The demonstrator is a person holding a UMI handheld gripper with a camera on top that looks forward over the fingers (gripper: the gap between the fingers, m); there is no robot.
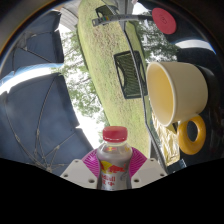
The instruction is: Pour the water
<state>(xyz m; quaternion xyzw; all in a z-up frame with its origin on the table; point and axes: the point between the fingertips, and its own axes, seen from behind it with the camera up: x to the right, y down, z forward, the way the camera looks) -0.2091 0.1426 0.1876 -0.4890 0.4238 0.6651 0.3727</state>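
Observation:
My gripper (pixel 113 172) is shut on a small clear plastic bottle (pixel 113 158) with a red cap and a red and white label. The pink pads (pixel 90 163) press on both of its sides. The bottle stands upright between the fingers. A pale yellow mug (pixel 176 92) with a yellow ring handle (pixel 190 135) is just ahead and to the right of the bottle, its open mouth facing me. Its inside looks empty.
A black rectangular mesh item (pixel 130 74) lies beyond the mug on the grey surface (pixel 146 42). A red round thing (pixel 163 17) is farther back. A strip of grass (pixel 98 75) runs ahead, and a dark dome-like canopy (pixel 35 110) fills the left.

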